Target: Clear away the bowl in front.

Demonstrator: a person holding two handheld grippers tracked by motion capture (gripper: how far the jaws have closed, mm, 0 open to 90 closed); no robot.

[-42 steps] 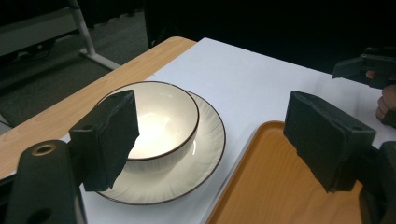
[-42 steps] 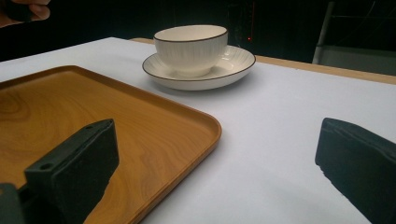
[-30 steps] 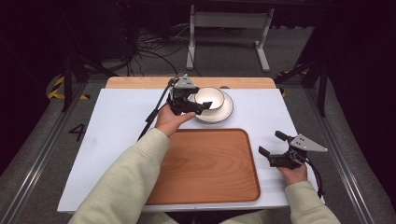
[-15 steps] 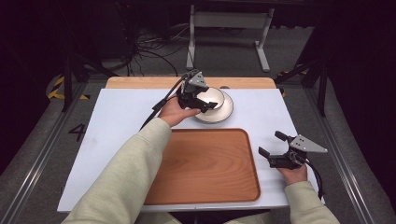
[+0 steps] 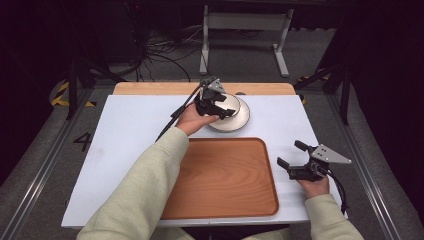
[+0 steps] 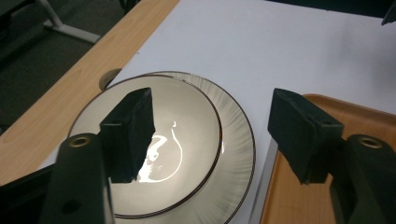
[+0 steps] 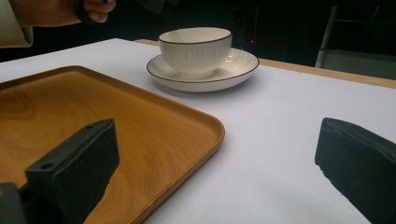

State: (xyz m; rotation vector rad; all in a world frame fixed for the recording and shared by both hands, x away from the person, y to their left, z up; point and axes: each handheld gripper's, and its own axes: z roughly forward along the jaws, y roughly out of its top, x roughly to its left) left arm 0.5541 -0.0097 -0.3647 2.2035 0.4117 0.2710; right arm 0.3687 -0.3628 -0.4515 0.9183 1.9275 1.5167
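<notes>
A white bowl (image 5: pixel 231 103) with a dark rim stands on a matching saucer (image 5: pixel 241 121) at the back of the table. My left gripper (image 5: pixel 220 107) hovers over it. In the left gripper view one jaw hangs above the bowl's (image 6: pixel 187 140) inside and the other outside the saucer (image 6: pixel 236 140), near the tray. The left gripper (image 6: pixel 212 105) has just been closing its jaws. The bowl's wall stands between them, and the pads are not touching it. My right gripper (image 5: pixel 291 154) rests open at the right of the tray, with nothing between its jaws (image 7: pixel 219 140).
A wooden tray (image 5: pixel 225 175) lies bare at the front middle of the white table top (image 5: pixel 130 130). A wooden strip (image 5: pixel 160 88) runs along the far edge. Cables and a metal stand lie on the dark floor beyond. The bowl (image 7: pixel 195 49) stands past the tray's (image 7: pixel 93 107) corner.
My left gripper has moved right and slightly down, from the bowl's left side to over the bowl, and its jaws have narrowed. The right gripper has stayed still.
</notes>
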